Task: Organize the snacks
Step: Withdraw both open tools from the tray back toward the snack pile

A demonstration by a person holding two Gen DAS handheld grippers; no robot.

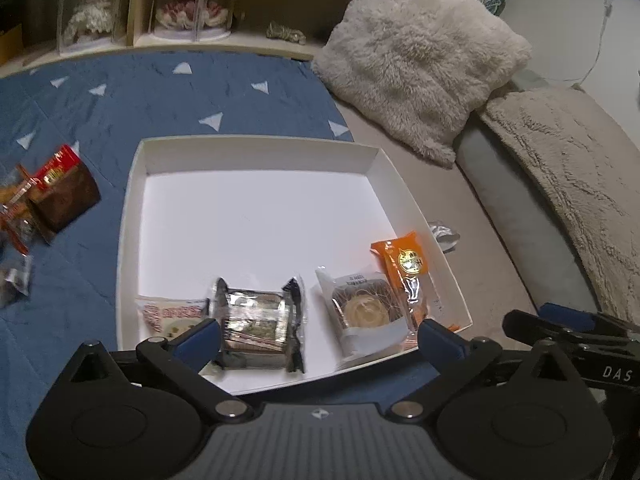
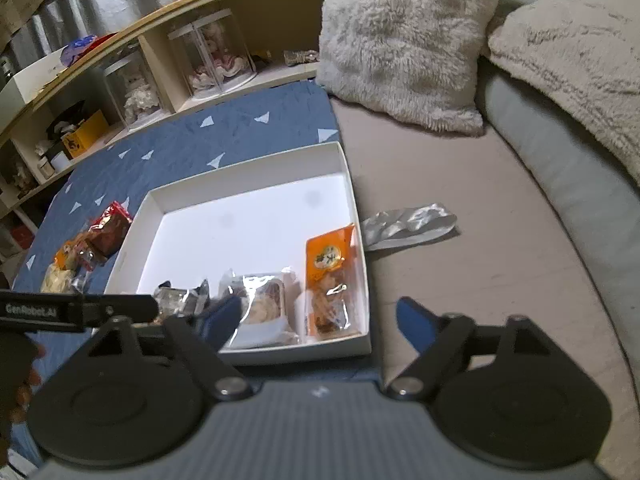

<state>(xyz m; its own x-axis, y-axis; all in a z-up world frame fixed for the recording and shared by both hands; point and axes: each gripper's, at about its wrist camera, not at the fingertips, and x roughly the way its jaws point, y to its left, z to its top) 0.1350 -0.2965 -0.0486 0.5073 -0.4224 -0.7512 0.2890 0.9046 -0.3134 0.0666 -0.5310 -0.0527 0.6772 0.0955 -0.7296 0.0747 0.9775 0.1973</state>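
- Four wrapped snacks line the near wall of a white box point(image 1: 256, 216) on a bed: a pink-print packet point(image 1: 170, 314) at the left, a dark-ended cake point(image 1: 256, 320), a round pastry point(image 1: 362, 310) and an orange pouch point(image 1: 402, 266) at the right.
- Most of the box floor, from the middle to the far wall, lies bare.
- Several more snacks wait loose on the blue quilt point(image 1: 160, 92) to the left of the box, among them a red-and-brown pack point(image 1: 66, 192); their exact number cannot be told from the heap.
- One crumpled silver wrapper point(image 2: 408, 224) lies on the grey sheet just beside the box's right wall.
- Left tongs point(image 1: 316, 336) hang over the near row, spread wide and holding nothing, the cake and the pastry between their tips.
- Right tongs point(image 2: 320, 320) hover at the near right corner of the box, likewise spread and empty, one tip over the pastry and the other outside the wall.
- Risk, as judged here: a low pass by either tool could drag the slick wrappers out of line or nudge the light box across the soft quilt.
- Risk too in the heap at the left: the packs overlap, so a grab there may lift two at once or drop one.
- Two fluffy pillows point(image 1: 420, 52) sit well beyond the box, clear of the work.
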